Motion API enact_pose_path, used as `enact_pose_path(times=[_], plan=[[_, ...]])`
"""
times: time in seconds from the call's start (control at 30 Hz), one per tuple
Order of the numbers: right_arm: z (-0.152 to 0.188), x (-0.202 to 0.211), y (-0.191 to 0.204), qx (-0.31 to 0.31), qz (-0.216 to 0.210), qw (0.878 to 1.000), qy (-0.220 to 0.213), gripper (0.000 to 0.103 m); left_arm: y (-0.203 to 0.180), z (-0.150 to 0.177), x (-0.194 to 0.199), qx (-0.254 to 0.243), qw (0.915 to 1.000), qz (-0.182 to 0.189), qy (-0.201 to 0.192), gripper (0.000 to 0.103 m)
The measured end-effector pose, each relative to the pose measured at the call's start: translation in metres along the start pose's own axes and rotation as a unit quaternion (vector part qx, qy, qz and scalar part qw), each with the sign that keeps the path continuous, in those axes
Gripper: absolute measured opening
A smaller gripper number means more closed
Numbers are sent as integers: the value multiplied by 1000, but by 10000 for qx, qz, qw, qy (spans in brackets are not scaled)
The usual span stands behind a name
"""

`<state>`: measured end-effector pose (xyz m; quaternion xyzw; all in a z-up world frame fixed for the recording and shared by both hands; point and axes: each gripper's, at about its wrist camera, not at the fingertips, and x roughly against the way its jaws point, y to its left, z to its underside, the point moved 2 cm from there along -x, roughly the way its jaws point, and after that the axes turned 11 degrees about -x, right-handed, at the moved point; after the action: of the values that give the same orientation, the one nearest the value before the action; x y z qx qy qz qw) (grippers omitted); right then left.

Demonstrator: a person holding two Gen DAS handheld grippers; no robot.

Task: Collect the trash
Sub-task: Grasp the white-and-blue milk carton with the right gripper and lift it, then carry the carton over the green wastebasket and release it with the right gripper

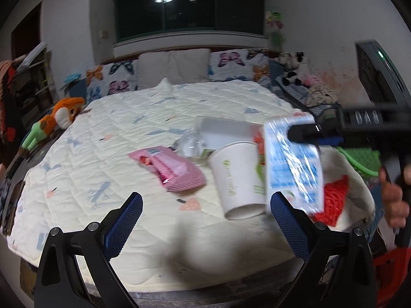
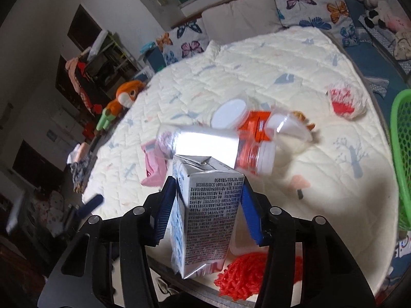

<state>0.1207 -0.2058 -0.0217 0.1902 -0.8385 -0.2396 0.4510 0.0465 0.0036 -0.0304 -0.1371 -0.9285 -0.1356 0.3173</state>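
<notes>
Blue ribbed fingers (image 2: pixel 248 213) of the right gripper (image 2: pixel 205 205) pinch a blue-and-white milk carton (image 2: pixel 205 213), held above the quilted bed (image 1: pixel 154 107). Spread wide with nothing between them, the left gripper (image 1: pixel 205 220) faces a tipped paper cup (image 1: pixel 236 177), a pink wrapper (image 1: pixel 169 165) and a clear bottle (image 1: pixel 190 145).

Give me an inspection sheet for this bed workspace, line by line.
Surface: quilted bedspread, cream, printed.
Job's things: milk carton held; paper cup on its side; pink wrapper; clear plastic bottle; red mesh bag.
Clutter: orange plush toy at the bed's edge.
Grippers: left hand-held gripper open, empty; right hand-held gripper shut on the carton.
Cables: nothing seen.
Surroundings: butterfly pillows, dark window, green basket.
</notes>
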Motion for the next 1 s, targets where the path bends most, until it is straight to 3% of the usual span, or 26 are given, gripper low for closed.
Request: enact_pose_path(times=[0.2,0.47,0.57,0.73,0.87,1.0], plan=[[-18,36,-4,-78,-88,9987,-486,50,-30,-2,1,-428,9967,666,-173,97],[-41,83,-20,-206,52,9939,-1078,50,-87,-5,-10,-1133,9832,1411,-247,95],[-47,100,-33,-264,216,9912,-1279,50,-102,-6,-22,-1179,9780,1720,-87,81],[-50,129,-63,-398,687,9829,-1661,50,-117,-6,-37,-1136,9716,2073,85,72],[-47,143,-90,-480,1161,9741,-1879,50,-124,-6,-48,-1220,9691,2135,167,67],[-41,151,-121,-627,1614,9643,-2004,50,-132,-7,-53,-1275,9683,2137,228,54]])
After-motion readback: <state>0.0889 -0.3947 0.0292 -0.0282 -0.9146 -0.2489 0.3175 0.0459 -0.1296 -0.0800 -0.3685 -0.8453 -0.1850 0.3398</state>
